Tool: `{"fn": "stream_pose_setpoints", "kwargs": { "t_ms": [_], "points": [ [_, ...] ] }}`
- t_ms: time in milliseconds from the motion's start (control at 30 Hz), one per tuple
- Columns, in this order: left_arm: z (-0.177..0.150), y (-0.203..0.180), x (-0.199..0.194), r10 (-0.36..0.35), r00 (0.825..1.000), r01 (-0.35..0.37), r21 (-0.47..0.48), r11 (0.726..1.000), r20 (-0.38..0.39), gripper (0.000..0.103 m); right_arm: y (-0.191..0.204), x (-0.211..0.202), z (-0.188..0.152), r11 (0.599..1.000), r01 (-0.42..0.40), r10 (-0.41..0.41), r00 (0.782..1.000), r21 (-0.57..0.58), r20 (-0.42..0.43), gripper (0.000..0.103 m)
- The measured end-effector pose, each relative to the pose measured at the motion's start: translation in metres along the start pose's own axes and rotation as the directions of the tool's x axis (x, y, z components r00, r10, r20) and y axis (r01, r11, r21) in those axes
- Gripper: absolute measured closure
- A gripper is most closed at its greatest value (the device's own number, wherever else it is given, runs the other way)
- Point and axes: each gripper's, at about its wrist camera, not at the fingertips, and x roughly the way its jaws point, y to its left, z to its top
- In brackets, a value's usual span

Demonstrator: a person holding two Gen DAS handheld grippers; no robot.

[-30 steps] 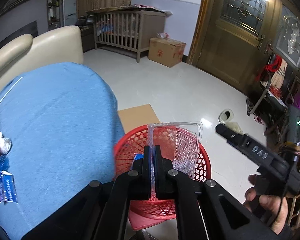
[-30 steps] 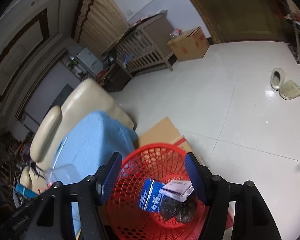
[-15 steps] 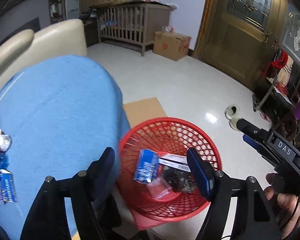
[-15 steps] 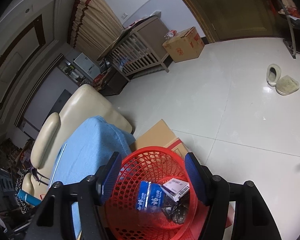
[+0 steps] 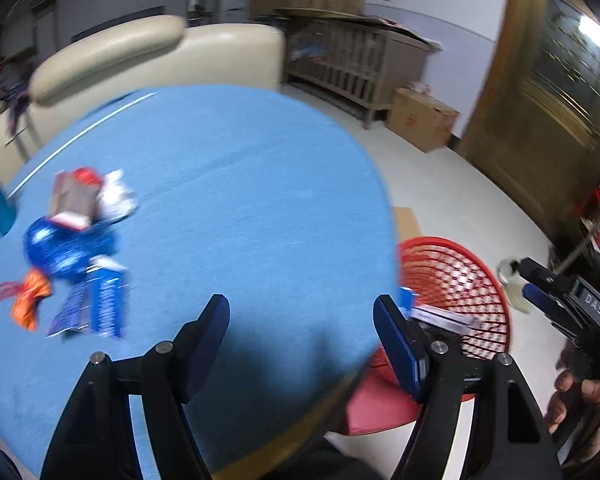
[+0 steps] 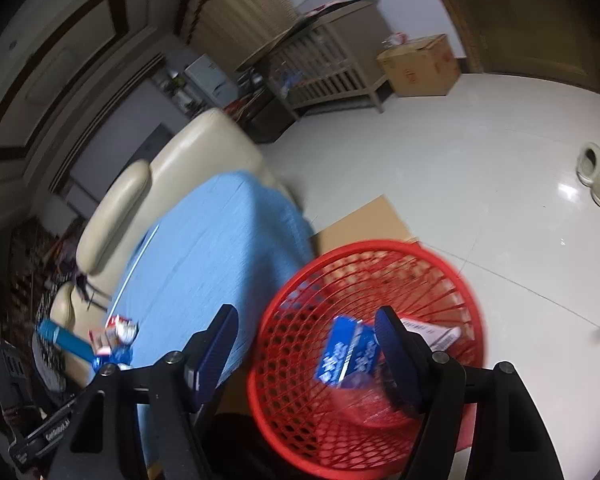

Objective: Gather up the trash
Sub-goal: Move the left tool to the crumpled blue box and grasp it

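Blue table (image 5: pixel 240 200): wrappers (image 5: pixel 72 256) left; left gripper (image 5: pixel 302 340) fingers apart, empty; right gripper (image 6: pixel 306 352) opening, empty, over red basket (image 6: pixel 300 340).

Glossy white floor (image 6: pixel 480 184), cream sofa (image 5: pixel 148 60), wooden crib (image 5: pixel 340 56).

A round table (image 5: pixel 240 184) fills the middle of the left wrist view. A pile of wrappers (image 5: pixel 72 256) lies on the table, on its left side. A sofa (image 5: pixel 152 56) stands behind the table. A basket (image 5: pixel 456 276) sits on the floor just beside the table, to its right. A flat piece of cardboard (image 6: pixel 360 220) lies on the floor behind the basket. A packet (image 6: pixel 348 352) and some papers (image 6: pixel 432 332) lie in the basket. A crib (image 5: pixel 340 64) stands far back by the wall, and a box (image 5: pixel 420 120) sits to the right of it. A pair of slippers (image 6: pixel 596 176) lies on the floor, well apart from the basket.
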Motion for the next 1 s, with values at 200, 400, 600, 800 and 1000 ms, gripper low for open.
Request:
{"fn": "stream_pose_setpoints", "kwargs": {
  "t_ms": [200, 400, 600, 800, 1000],
  "points": [
    [-0.004, 0.07, -0.016, 0.127, 0.991, -0.124, -0.089, 0.988, 0.037, 0.023, 0.042, 0.019, -0.016, 0.995, -0.027, 0.022, 0.998, -0.091, -0.061, 0.029],
    [-0.005, 0.144, 0.003, 0.223, 0.974, -0.224, -0.184, 0.957, -0.026, 0.017, 0.081, 0.033, -0.031, 0.984, -0.056, 0.038, 0.994, -0.172, -0.107, 0.029],
    [-0.005, 0.17, 0.029, 0.168, 0.982, -0.186, -0.242, 0.952, -0.09, 0.017, 0.109, 0.042, -0.042, 0.971, -0.069, 0.038, 0.99, -0.231, -0.136, 0.029],
    [-0.003, 0.164, 0.054, 0.154, 0.979, -0.178, -0.187, 0.966, -0.136, 0.017, 0.126, 0.053, -0.051, 0.961, -0.069, 0.024, 0.986, -0.268, -0.167, 0.029],
    [-0.011, 0.172, 0.044, 0.101, 0.993, -0.111, -0.197, 0.974, -0.061, 0.032, 0.144, 0.064, -0.06, 0.949, -0.079, 0.02, 0.981, -0.305, -0.193, 0.029]
  ]
}}
